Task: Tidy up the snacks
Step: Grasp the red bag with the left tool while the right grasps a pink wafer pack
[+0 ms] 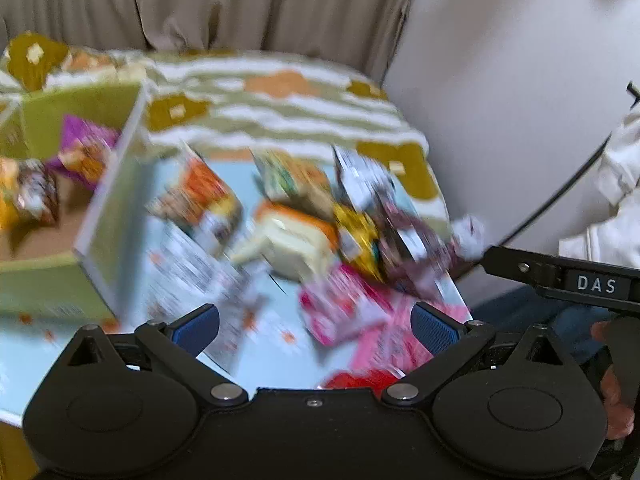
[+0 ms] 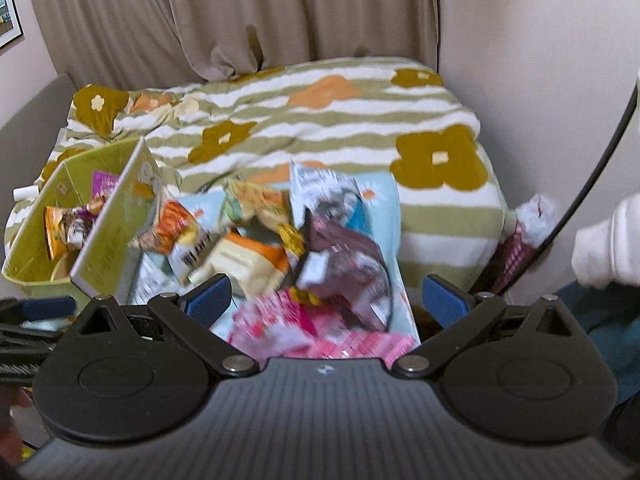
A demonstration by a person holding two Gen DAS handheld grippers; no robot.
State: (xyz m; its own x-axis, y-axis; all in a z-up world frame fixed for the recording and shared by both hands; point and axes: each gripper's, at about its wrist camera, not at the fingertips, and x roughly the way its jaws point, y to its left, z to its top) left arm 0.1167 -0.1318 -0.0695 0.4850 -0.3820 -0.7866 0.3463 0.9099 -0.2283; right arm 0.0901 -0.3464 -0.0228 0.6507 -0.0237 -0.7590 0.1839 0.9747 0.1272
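My bed [image 2: 436, 216] wears a striped, flowered blanket [image 2: 320, 120]. On it sits a green box [image 2: 36, 256], and just right of the box a pale blue sheet [image 2: 384, 200] lies flat, heaped with snack packets [image 2: 256, 256]. Beyond the box lies bare blanket.

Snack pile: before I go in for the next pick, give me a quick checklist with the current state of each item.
1. Left claw open and empty: ok.
2. Right claw open and empty: ok.
3. Green box open, with room inside: ok; a few packs lie in it, floor partly bare.
4. Loose snacks within reach: ok; the pink pack lies nearest both claws, the orange-and-cream pack just behind.
5. Clean single target: not ok; the packs overlap in a heap on the blue mat.
6. Sharp view for aiming: not ok; both views are motion-blurred, labels unreadable.
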